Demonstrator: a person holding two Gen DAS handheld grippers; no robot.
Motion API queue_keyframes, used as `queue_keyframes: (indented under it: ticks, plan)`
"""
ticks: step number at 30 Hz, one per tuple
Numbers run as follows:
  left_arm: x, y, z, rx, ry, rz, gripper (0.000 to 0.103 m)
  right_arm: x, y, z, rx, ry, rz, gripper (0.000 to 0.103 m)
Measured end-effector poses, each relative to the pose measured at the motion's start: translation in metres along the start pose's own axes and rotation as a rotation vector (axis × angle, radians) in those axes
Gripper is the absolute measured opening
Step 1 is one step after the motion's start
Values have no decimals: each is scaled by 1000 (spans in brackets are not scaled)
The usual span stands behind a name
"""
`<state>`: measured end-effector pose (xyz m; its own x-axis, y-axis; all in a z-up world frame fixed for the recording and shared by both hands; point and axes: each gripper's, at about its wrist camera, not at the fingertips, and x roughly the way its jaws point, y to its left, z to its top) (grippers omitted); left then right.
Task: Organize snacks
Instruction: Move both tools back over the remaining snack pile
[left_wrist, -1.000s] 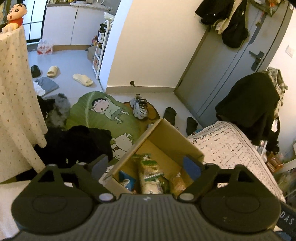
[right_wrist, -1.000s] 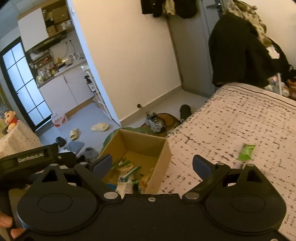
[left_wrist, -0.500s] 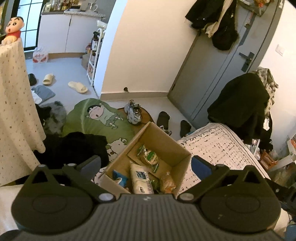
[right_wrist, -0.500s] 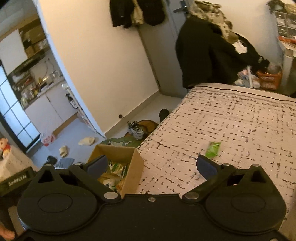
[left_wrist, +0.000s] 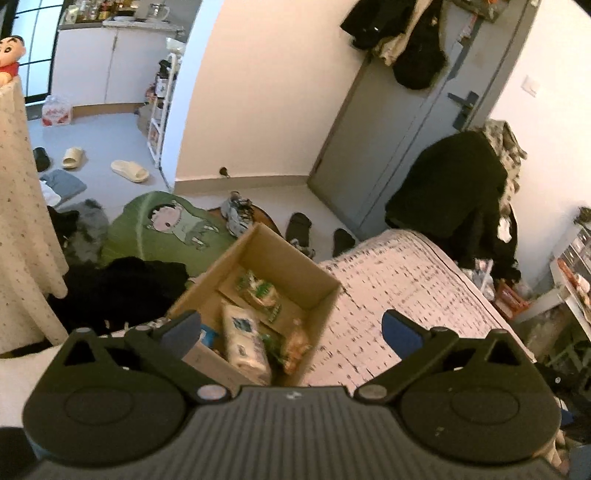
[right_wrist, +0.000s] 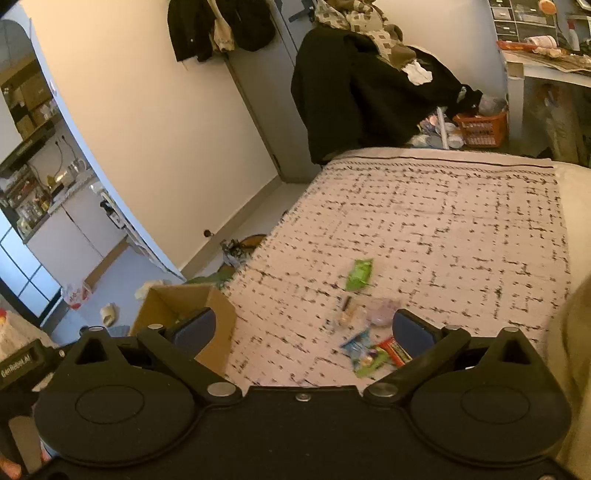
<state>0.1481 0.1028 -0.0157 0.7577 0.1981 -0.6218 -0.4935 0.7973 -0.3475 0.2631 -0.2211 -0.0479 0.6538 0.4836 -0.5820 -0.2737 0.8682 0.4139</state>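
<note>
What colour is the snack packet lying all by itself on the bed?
Bright green. The snack packet shows best in the right wrist view, apart from the other snacks.

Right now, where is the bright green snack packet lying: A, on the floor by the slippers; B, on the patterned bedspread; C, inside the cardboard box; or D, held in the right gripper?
B: the green packet lies flat on the bedspread, apart from the cardboard box.

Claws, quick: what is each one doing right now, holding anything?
Left claw: open, empty, over the box.
Right claw: open, empty, over the bed.
</note>
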Motion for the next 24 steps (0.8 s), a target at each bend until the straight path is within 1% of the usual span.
queue_keyframes:
  ticks: [2, 4, 10, 15, 18, 22, 24]
  plan:
    - [1, -7, -5, 7, 28, -25, 103, -1, -8, -5, -11, 13, -21, 103]
    - [-1, -12, -13, 7, 31, -27, 103, -5, -17, -8, -16, 13, -41, 103]
    - [4, -35, -31, 25, 83, -79, 103, -15, -46, -16, -17, 8, -64, 103]
    - [12, -56, -45, 65, 121, -74, 101, -13, -62, -21, 9, 26, -65, 103]
    - [17, -68, -54, 82, 143, -90, 100, -10, -69, -26, 30, 50, -65, 103]
    - [23, -83, -63, 93, 148, -91, 100, -7, -70, -28, 16, 56, -65, 96]
    - [26, -89, -67, 99, 155, -104, 100, -4, -71, -29, 11, 68, -54, 94]
